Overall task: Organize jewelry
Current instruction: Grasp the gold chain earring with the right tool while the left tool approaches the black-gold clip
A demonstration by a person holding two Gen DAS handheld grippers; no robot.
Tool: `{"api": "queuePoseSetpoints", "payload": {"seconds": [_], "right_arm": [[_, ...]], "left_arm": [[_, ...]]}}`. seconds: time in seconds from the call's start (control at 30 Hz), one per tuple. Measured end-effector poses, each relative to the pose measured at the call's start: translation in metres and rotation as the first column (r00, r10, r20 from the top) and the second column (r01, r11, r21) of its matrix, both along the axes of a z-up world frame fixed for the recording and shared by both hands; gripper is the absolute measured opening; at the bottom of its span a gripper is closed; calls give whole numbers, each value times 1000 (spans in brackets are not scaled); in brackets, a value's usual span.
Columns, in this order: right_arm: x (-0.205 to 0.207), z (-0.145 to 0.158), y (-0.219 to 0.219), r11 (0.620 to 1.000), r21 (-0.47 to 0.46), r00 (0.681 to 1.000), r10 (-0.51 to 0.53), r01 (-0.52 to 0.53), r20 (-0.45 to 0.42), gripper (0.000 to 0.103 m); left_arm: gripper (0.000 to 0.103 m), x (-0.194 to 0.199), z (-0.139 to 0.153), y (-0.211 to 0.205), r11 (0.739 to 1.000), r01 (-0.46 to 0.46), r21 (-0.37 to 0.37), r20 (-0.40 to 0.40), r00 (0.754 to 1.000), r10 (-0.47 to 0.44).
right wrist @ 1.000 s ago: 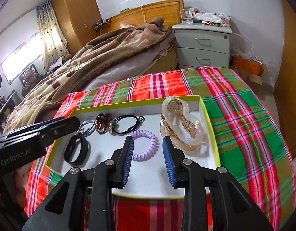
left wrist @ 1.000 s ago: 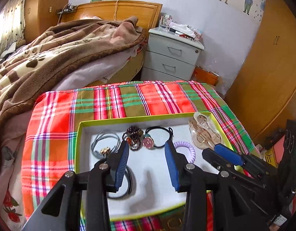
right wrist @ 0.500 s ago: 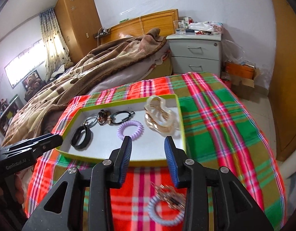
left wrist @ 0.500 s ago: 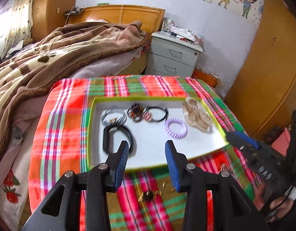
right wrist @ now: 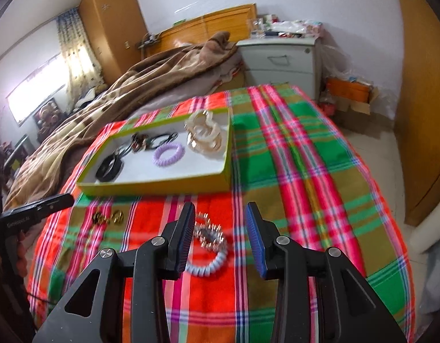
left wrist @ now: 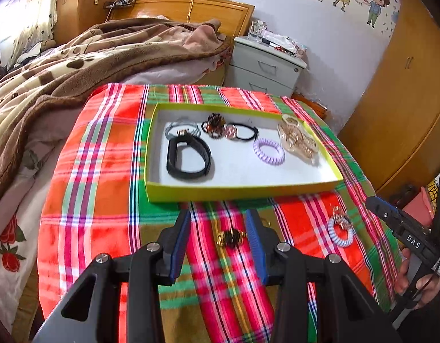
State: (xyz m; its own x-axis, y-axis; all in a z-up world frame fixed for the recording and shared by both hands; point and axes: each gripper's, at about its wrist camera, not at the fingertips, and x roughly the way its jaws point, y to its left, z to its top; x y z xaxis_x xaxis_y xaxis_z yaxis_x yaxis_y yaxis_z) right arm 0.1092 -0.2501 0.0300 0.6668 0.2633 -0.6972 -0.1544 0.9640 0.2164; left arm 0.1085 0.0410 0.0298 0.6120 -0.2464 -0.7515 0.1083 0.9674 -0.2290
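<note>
Both grippers' fingers apart, empty.
Pale coil tie (right wrist: 208, 260), 12 o'clock of right gripper (right wrist: 220, 237): light, springy; pinch across coil.

Green-rimmed tray (left wrist: 240, 193) on the plaid bench, white floor. Inside, flat: black band (left wrist: 190, 158) at left, grey hair ties (left wrist: 182, 129), beaded piece (left wrist: 213, 124), black elastic with pink charm (left wrist: 243, 133), lilac coil tie (left wrist: 269, 151), clear gold-trimmed clips (left wrist: 297, 141) at right. Outside, near edge: gold-black piece (left wrist: 231, 237), pale coil tie (right wrist: 207, 260) with silver clip on top.
</note>
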Motion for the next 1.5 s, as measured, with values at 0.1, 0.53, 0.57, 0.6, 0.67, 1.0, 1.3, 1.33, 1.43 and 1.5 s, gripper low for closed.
{"api": "queuePoseSetpoints", "payload": {"seconds": [0.1,0.53,0.57,0.6,0.67,1.0,1.3,1.33,1.43,1.5], "right_arm": [[1,-7,7,998,-4,998,58,-58,-11,38],[25,-26,34,977,-116,983,173,-180,-69,47],[27,-28,35,973,-128,980,180,-190,-82,47],[27,-30,35,971,-137,978,186,-197,-91,47],[29,-33,37,965,-151,974,199,-215,-110,47],[27,-33,37,969,-131,974,194,-209,-117,36],[20,-25,35,975,-116,980,180,-189,-83,28],[20,-25,34,976,-111,980,180,-188,-80,28],[18,-21,31,980,-86,983,174,-179,-63,18],[18,-17,28,985,-56,986,160,-163,-49,18]], "left_arm": [[41,-4,-6,-1,1000,3,2,-16,1000,-3],[41,-2,-18,3,1000,-14,8,-60,998,15],[41,-2,-19,2,1000,-14,6,-62,998,14],[41,-2,-20,2,1000,-14,5,-64,998,14],[41,-1,-21,2,1000,-13,5,-68,998,14],[41,-2,-24,5,1000,-20,3,-81,997,20],[41,-5,-22,9,1000,-27,-2,-74,997,27],[41,-5,-23,9,1000,-27,-3,-75,997,27],[41,-4,-25,9,1000,-24,-3,-81,996,24],[41,-4,-25,7,1000,-18,-3,-83,996,17]]}}
